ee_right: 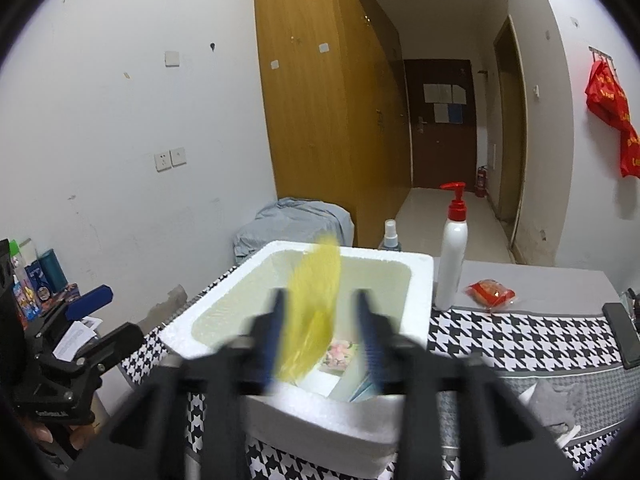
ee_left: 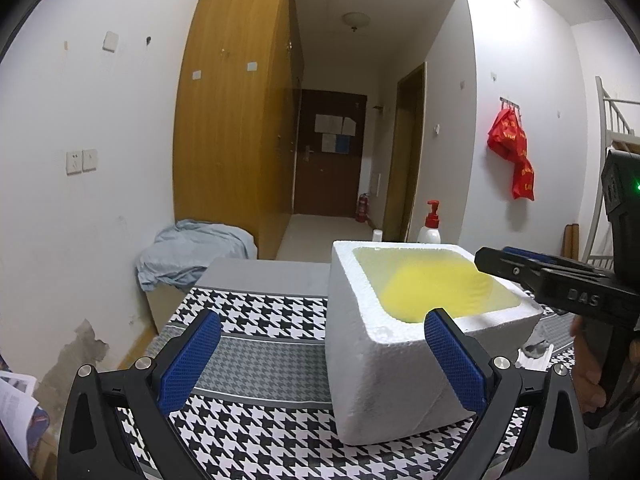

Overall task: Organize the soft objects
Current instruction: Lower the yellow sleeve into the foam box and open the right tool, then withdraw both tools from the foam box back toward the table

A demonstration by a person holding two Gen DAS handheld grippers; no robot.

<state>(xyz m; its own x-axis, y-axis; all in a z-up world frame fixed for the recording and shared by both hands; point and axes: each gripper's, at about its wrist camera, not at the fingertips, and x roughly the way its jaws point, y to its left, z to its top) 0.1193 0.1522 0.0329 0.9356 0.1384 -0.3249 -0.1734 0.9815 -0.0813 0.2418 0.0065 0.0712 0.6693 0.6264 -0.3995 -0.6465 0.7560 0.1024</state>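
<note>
A white foam box (ee_left: pixel 372 360) (ee_right: pixel 328 416) stands on the houndstooth table cloth (ee_left: pixel 260 312). A yellow soft object (ee_right: pixel 316 312), blurred by motion, is over the box opening between the fingers of my right gripper (ee_right: pixel 320 328), which are apart and not pressing it. It shows as a yellow blur in the left wrist view (ee_left: pixel 432 288). A pink-patterned item (ee_right: pixel 340 354) lies on the box floor. My left gripper (ee_left: pixel 320 360) is open and empty, its right finger against the box's near corner. The right gripper also shows in the left wrist view (ee_left: pixel 496 258).
A white pump bottle with a red top (ee_right: pixel 452 256) and a small spray bottle (ee_right: pixel 390 236) stand behind the box. A red snack packet (ee_right: pixel 490 292) lies on the grey tabletop. A grey cloth (ee_right: pixel 564 400) and a black phone (ee_right: pixel 624 332) lie at the right.
</note>
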